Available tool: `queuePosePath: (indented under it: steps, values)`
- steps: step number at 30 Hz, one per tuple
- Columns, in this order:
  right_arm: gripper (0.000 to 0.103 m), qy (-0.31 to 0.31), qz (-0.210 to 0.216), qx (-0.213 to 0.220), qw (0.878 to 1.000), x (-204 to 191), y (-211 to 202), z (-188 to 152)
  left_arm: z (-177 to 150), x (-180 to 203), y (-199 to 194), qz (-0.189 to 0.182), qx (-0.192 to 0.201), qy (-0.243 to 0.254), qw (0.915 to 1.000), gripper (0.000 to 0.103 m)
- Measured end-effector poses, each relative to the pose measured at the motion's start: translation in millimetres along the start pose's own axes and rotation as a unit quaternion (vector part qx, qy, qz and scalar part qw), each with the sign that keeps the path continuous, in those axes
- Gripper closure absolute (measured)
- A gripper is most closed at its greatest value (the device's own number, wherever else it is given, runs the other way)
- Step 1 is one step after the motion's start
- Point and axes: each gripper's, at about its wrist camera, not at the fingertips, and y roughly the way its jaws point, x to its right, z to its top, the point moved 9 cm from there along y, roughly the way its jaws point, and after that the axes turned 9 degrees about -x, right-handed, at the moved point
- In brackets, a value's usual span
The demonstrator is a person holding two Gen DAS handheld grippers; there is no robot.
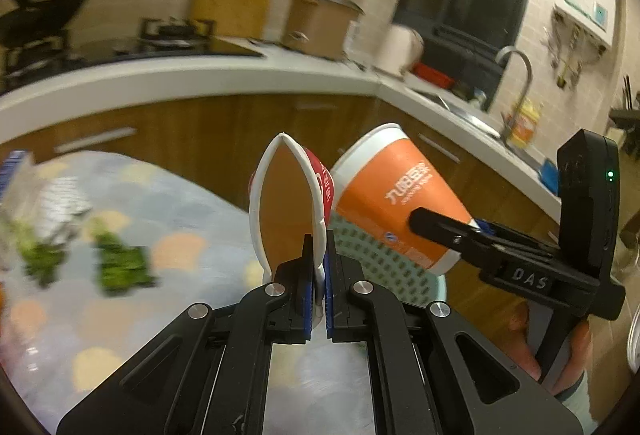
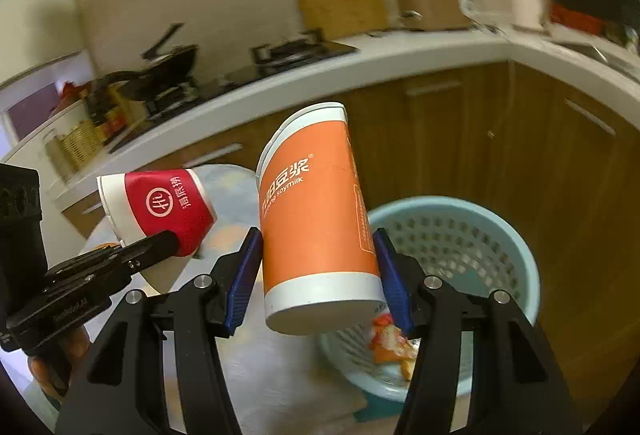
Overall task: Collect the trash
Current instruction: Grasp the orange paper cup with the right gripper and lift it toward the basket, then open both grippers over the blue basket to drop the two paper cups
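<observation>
Side by side, left gripper (image 1: 319,267) pinches the red cup (image 2: 160,205), right gripper (image 2: 316,275) clamps the orange cup (image 2: 316,219).

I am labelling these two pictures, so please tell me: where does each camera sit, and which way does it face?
Left wrist view: sits on the left gripper, facing the kitchen counter; its fingers pinch a flattened red cup.
Right wrist view: sits on the right gripper, facing down toward the blue basket; its fingers clamp the orange cup.
Shared: both cups, the counter, and each other's gripper.
</observation>
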Motion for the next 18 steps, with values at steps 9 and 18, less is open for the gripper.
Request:
queuePosePath:
  steps: [9, 18]
  values:
    - [0.048, 0.066, -0.053, -0.063, 0.994, 68, 31, -31, -8, 36, 86, -0.044, -0.099, 0.013, 0.9941, 0.087]
    - [0.041, 0.081, -0.048, -0.074, 0.993, 74, 38, -35, -20, 19, 86, -0.021, -0.096, 0.0, 0.9952, 0.056]
